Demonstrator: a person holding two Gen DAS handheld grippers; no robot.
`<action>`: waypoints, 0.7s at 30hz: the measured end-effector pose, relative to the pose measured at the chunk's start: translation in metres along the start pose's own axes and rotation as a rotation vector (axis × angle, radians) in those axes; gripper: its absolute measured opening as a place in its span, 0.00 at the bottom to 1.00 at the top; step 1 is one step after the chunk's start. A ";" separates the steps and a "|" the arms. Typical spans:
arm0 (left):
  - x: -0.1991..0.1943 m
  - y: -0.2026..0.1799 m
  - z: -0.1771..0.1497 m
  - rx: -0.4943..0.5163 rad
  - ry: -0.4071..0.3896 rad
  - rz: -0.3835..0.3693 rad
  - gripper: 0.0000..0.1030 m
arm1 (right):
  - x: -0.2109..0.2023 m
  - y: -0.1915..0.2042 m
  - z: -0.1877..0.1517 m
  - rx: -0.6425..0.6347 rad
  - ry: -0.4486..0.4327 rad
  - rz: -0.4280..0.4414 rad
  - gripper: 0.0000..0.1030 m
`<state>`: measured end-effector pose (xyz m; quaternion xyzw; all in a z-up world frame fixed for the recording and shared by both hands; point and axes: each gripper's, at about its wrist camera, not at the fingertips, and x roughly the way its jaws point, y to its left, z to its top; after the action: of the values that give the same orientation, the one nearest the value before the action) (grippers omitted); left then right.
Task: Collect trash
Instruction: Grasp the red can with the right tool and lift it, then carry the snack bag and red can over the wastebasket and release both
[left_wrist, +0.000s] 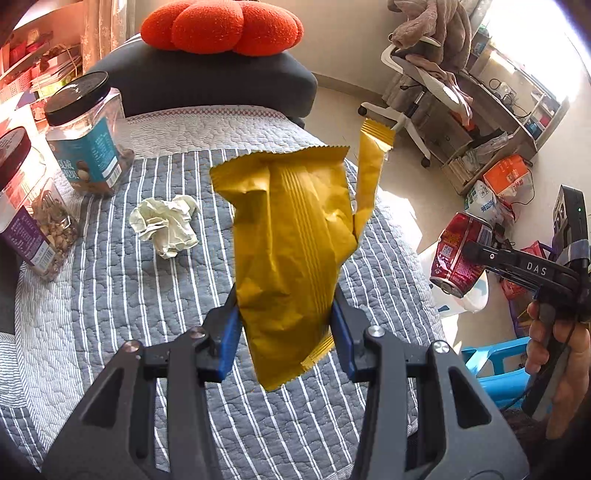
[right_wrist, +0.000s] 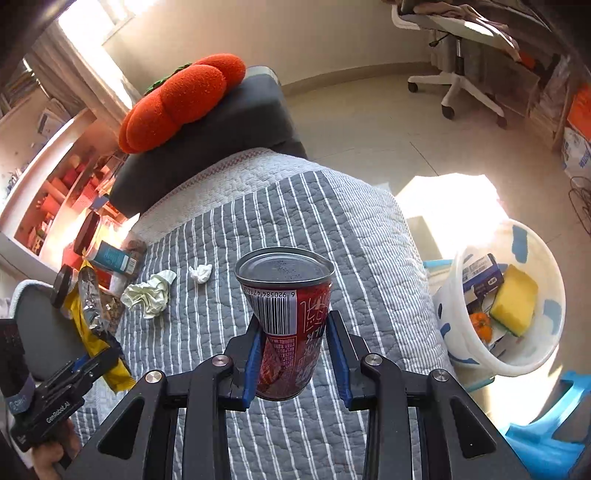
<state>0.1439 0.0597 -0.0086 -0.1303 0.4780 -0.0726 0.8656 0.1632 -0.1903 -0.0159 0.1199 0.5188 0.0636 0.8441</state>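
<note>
grippers are both loaded as we are carrying trash above the striped quilt (left_wrist: 110, 295). our left gripper (left_wrist: 284, 332) is pinching a yellow snack wrapper (left_wrist: 291, 236) low on its body, blue pads pressing its sides; we judge it light, crinkly and floppy, so a low grip is letting the top sag. our right gripper (right_wrist: 295, 354) is clamping a red can (right_wrist: 288, 314) around its lower half, standing upright between the pads; it is looking dented, thin-walled and slick, so we are judging a mid-body squeeze safest. beyond, crumpled tissue (right_wrist: 147, 293) is lying on the quilt, and the white bucket (right_wrist: 543, 350) is sitting on the floor to the right, just beside the bed edge.
</note>
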 end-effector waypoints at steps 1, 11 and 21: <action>0.004 -0.009 -0.001 0.014 0.005 -0.011 0.44 | -0.008 -0.015 0.000 0.032 -0.009 -0.005 0.33; 0.047 -0.118 0.005 0.197 0.053 -0.113 0.44 | -0.078 -0.158 -0.005 0.281 -0.094 -0.054 0.33; 0.102 -0.233 0.023 0.289 0.121 -0.243 0.44 | -0.124 -0.262 -0.024 0.448 -0.150 -0.095 0.33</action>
<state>0.2178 -0.1847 -0.0109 -0.0570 0.4946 -0.2520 0.8298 0.0811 -0.4680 0.0102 0.2839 0.4608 -0.1016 0.8347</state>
